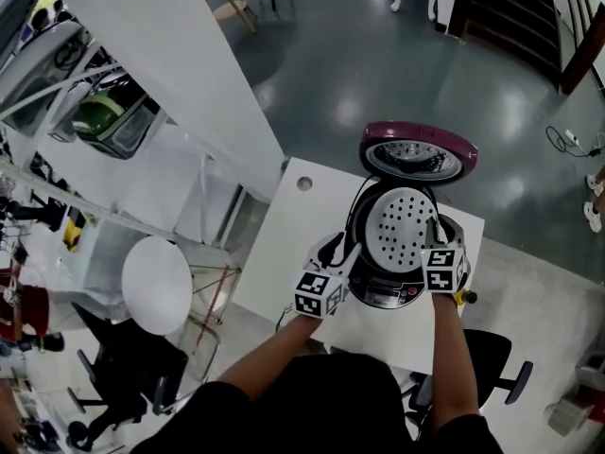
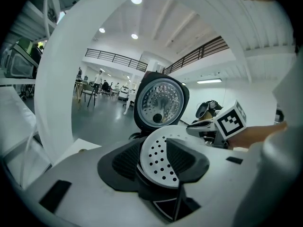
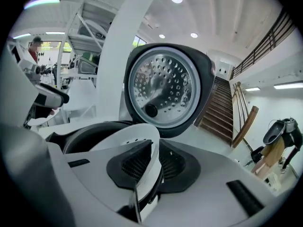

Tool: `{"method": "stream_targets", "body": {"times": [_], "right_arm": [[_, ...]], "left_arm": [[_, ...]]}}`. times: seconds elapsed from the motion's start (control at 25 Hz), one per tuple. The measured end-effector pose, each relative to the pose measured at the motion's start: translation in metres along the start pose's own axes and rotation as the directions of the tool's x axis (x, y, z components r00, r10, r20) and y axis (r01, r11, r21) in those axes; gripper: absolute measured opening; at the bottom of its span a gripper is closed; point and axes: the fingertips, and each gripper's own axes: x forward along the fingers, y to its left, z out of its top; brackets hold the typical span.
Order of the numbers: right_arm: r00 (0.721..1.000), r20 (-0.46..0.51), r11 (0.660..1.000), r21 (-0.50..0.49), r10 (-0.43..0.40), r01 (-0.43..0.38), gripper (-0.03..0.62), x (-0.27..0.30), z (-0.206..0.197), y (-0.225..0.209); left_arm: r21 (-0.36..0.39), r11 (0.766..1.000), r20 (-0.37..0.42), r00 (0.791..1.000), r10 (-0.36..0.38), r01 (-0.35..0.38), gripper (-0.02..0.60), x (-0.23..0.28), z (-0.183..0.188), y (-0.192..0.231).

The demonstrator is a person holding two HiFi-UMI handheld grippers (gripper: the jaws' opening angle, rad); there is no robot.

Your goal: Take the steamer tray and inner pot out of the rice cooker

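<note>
The left gripper (image 2: 154, 145) had its jaws about halfway open, with the edge of the steamer tray (image 1: 402, 227) between them. Both pads looked to be touching that edge. The right gripper (image 3: 155, 148) had its jaws nearly closed, and they pinched the thin edge on the tray's other side.

The tray was up in the air, just over the open mouth of the rice cooker (image 1: 378, 291). The cooker stood on the white table (image 1: 302, 225), toward its far right part. The tray was round, so no side was longer than another. In the head view its face with the holes looked up. In the left gripper view it was tipped – the near edge sat low between the jaws and the far edge was higher.

The lid (image 1: 419, 149) stood open on the far side of the cooker. Only the head view showed its pink top and the cooker's front panel. Both gripper views showed the shiny, dotted inside of the lid. The left gripper view also showed the marker cube (image 2: 232, 119) of the right gripper, on the right. Only the right gripper view showed the stairs (image 3: 222, 112) – far away, right of the lid.
</note>
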Motion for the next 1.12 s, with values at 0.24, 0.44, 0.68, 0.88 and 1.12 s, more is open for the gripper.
{"method": "stream_targets", "body": {"times": [0.24,0.44,0.68,0.88,1.12], "right_arm": [[0.994,0.105,1.000,0.030,0.001,-0.004,0.015,-0.021,0.038,0.005],[0.990,0.140,1.000,-0.012,0.002,0.000,0.012,-0.031,0.051,0.005],[0.982,0.188,0.999,-0.033,-0.017,0.024,0.011,-0.044,0.069,0.010],[0.974,0.215,0.997,-0.025,-0.066,0.073,0.011,-0.063,0.086,0.012],[0.953,0.266,0.985,-0.055,-0.143,0.163,0.011,-0.092,0.126,0.022]], "left_arm": [[-0.002,1.000,0.011,0.999,0.030,-0.029,0.152,-0.017,-0.002,-0.001],[-0.004,0.997,0.039,0.997,0.072,-0.072,0.150,-0.032,0.001,-0.001],[-0.029,0.996,0.056,0.994,0.091,-0.090,0.149,-0.056,-0.001,0.008],[-0.059,0.998,0.062,0.997,0.042,-0.039,0.148,-0.062,-0.003,0.011],[-0.044,0.998,0.066,0.997,-0.044,0.047,0.148,-0.079,0.006,0.016]]}}
